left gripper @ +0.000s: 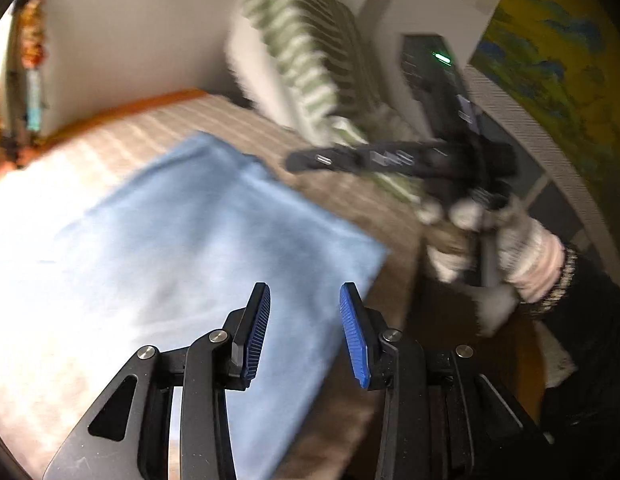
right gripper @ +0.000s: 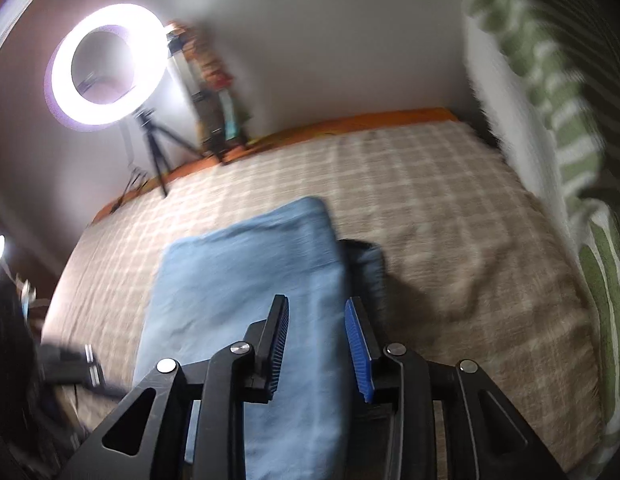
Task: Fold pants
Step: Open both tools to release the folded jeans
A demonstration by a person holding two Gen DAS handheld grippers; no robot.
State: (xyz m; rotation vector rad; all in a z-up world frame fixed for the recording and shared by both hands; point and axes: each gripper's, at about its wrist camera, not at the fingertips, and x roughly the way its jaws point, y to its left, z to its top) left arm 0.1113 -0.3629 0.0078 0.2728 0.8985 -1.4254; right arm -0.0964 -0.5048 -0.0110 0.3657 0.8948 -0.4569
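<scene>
The light blue pants (left gripper: 198, 240) lie folded into a flat rectangle on the bed's beige checked cover (left gripper: 238, 120). My left gripper (left gripper: 305, 292) hangs just above the pants' near right part, open, with nothing between its blue pads. In the right wrist view the pants (right gripper: 246, 264) stretch away from me, and a dark fold shows at their right edge. My right gripper (right gripper: 317, 304) hovers over their near right side, open and empty. The right gripper (left gripper: 349, 158) also shows in the left wrist view, held by a gloved hand (left gripper: 525, 256) to the right of the pants.
A green-and-white striped pillow (left gripper: 302, 48) leans at the bed's far right corner (right gripper: 549, 100). A lit ring light (right gripper: 106, 68) stands on a tripod beyond the bed's orange edge (right gripper: 349, 124). A yellow painting (left gripper: 549, 60) hangs on the right.
</scene>
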